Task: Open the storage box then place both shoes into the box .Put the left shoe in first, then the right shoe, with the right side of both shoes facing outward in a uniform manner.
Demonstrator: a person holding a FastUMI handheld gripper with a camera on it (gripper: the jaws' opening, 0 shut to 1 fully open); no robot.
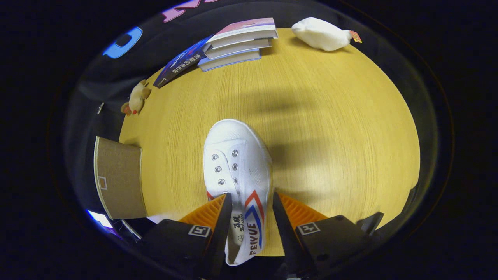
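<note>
Fingers (249, 202) clamped on the white shoe (237, 163) over the yellow wooden table (330, 128) — books (237, 44) at its far edge — black cloth wall beyond

black hand-held gripper (249, 217), orange ribbed fingers (208, 212)

- Staged booth, not a lived-in room: a black cloth wall (97, 77) hangs close behind the far and left edges of the table.
- One pale wood-grain table (330, 128) takes up the middle of the frame, lit from above, with soft shadows across its centre.
- Household props are spread along its rim: a stack of books (237, 42) at top centre, a white plush toy (323, 34) at upper right, a small tan plush toy (136, 98) at upper left.
- A brown cardboard box (118, 177) sits at the left edge.
- A white canvas shoe (237, 163) lies in the centre, heel between the gripper (249, 202) fingers; whether they press on it is unclear.
</note>
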